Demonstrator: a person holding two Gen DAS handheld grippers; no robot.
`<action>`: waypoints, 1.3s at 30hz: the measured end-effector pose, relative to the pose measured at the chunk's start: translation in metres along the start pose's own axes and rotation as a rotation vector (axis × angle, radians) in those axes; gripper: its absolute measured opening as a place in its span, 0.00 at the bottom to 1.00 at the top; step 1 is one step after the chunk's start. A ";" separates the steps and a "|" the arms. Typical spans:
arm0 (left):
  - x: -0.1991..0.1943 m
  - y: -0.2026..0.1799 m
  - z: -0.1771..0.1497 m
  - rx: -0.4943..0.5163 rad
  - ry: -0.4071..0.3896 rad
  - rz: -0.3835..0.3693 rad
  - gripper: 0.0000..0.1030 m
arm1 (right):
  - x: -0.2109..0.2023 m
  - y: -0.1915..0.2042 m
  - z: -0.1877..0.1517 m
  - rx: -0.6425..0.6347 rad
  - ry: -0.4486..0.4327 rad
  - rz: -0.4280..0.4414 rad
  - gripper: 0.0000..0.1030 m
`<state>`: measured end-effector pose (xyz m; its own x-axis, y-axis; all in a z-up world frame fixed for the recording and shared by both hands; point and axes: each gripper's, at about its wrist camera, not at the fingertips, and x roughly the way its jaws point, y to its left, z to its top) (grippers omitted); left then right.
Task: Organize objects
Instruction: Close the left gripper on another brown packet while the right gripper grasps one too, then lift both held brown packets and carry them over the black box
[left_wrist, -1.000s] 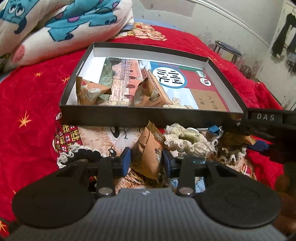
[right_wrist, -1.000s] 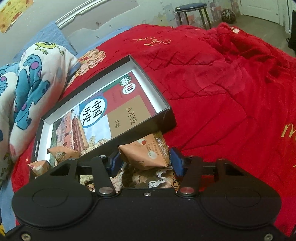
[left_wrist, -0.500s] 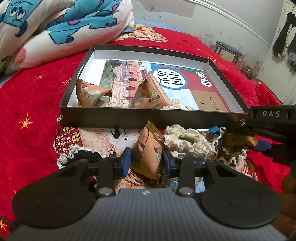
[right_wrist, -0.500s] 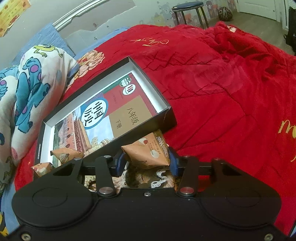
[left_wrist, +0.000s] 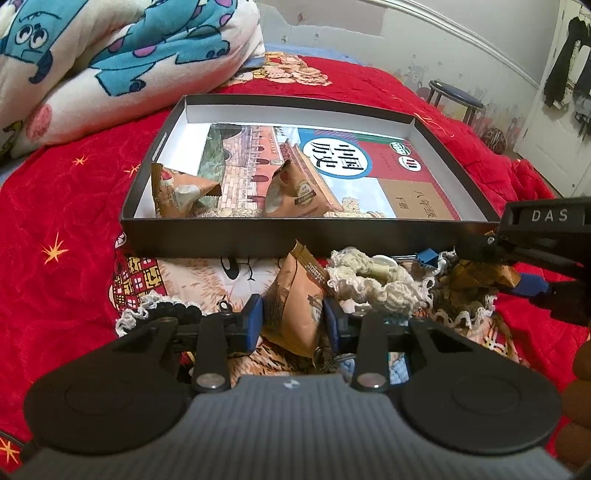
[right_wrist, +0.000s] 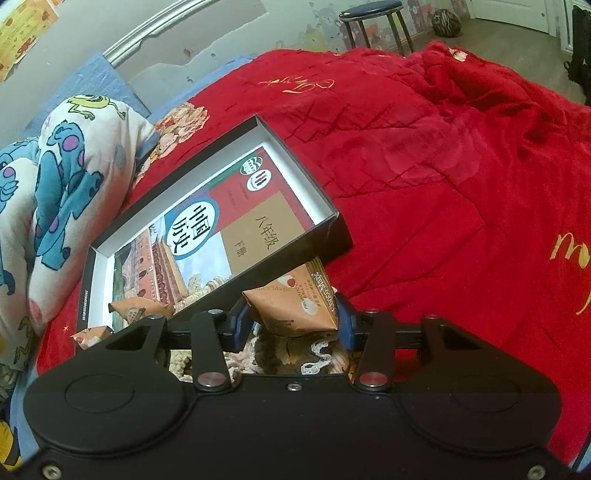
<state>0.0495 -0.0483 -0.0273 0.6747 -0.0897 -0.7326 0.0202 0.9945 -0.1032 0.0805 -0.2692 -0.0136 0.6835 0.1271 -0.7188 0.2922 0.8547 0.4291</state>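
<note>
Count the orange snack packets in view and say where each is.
4: two in the black box, at and; one between the left gripper's pads; one in the right gripper. Others may be hidden.

You're working in a home bedroom.
A red quilt (right_wrist: 424, 155) covers the bed, a cartoon blanket (left_wrist: 122, 62) lies bundled on it, and a stool (right_wrist: 373, 22) stands beside the wall.

The box's (left_wrist: 310, 236) near wall stands between the snack packets and its open inside; the book (left_wrist: 332, 173) inside lies flat, with bare room at right.
</note>
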 end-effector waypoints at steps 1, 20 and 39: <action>0.000 0.000 0.000 0.001 0.000 0.002 0.38 | -0.001 0.000 0.000 -0.001 -0.004 0.000 0.42; -0.005 -0.001 0.002 0.004 -0.004 0.018 0.37 | -0.015 0.004 0.004 -0.006 -0.074 0.040 0.42; -0.026 0.011 0.015 -0.029 -0.072 0.035 0.37 | -0.026 0.022 0.006 -0.053 -0.142 0.134 0.42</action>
<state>0.0434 -0.0342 0.0007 0.7258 -0.0495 -0.6861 -0.0249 0.9949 -0.0981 0.0731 -0.2567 0.0175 0.8028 0.1722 -0.5709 0.1590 0.8609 0.4833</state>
